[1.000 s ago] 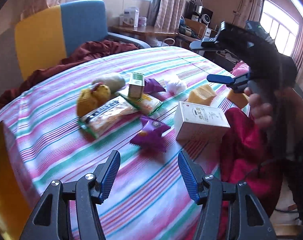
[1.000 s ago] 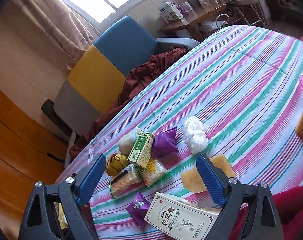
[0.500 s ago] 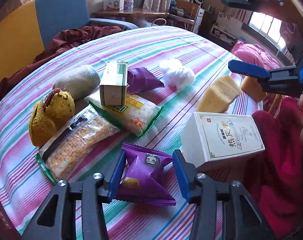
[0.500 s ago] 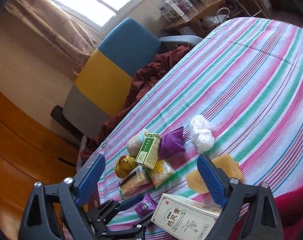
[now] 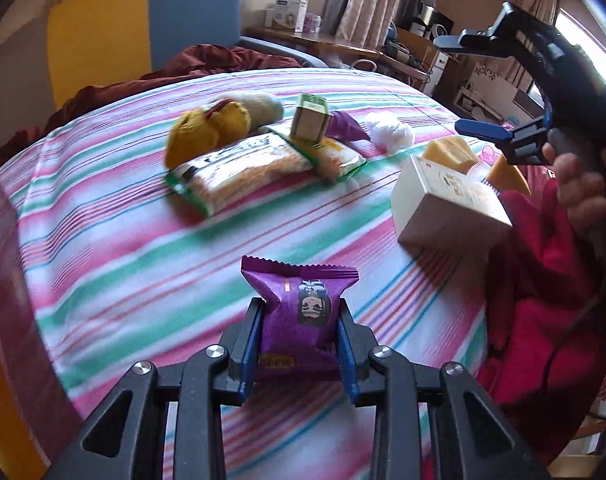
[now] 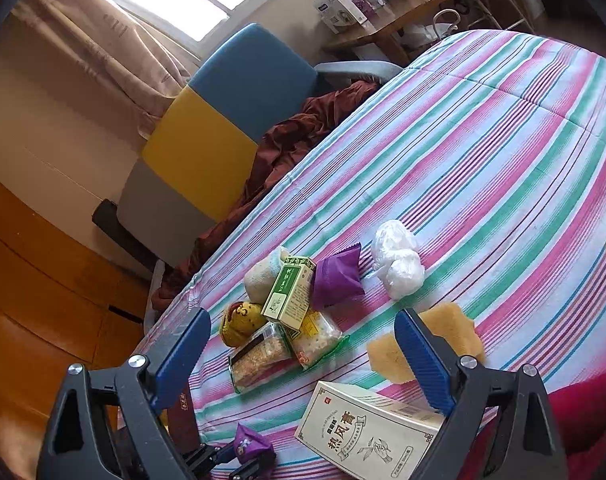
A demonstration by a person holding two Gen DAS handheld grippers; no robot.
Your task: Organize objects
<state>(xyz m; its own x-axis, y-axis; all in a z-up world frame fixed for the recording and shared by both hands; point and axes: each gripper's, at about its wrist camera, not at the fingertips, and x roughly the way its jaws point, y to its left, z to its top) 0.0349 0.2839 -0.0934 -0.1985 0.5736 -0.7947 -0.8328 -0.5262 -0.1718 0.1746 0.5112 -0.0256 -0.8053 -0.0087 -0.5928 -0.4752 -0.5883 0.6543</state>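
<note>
My left gripper (image 5: 299,322) is shut on a purple snack packet (image 5: 299,312) and holds it just above the striped cloth (image 5: 115,256); the packet also shows in the right wrist view (image 6: 250,446). My right gripper (image 6: 303,354) is open and empty, held high over the pile; it also shows in the left wrist view (image 5: 469,84). Below it lie a white box with Chinese print (image 6: 367,434), two food packs (image 6: 263,356), a green box (image 6: 291,292), a second purple packet (image 6: 337,276) and a yellow sponge (image 6: 423,340).
A yellow plush toy (image 5: 207,130), a beige roll (image 6: 263,276) and a white plastic wad (image 6: 397,262) lie in the pile. A blue and yellow chair (image 6: 223,120) stands behind the table. Red cloth (image 5: 543,280) hangs at the right edge.
My left gripper closed on the purple packet and lifted it back from the pile toward the table's near side. My right gripper stayed open, high above.
</note>
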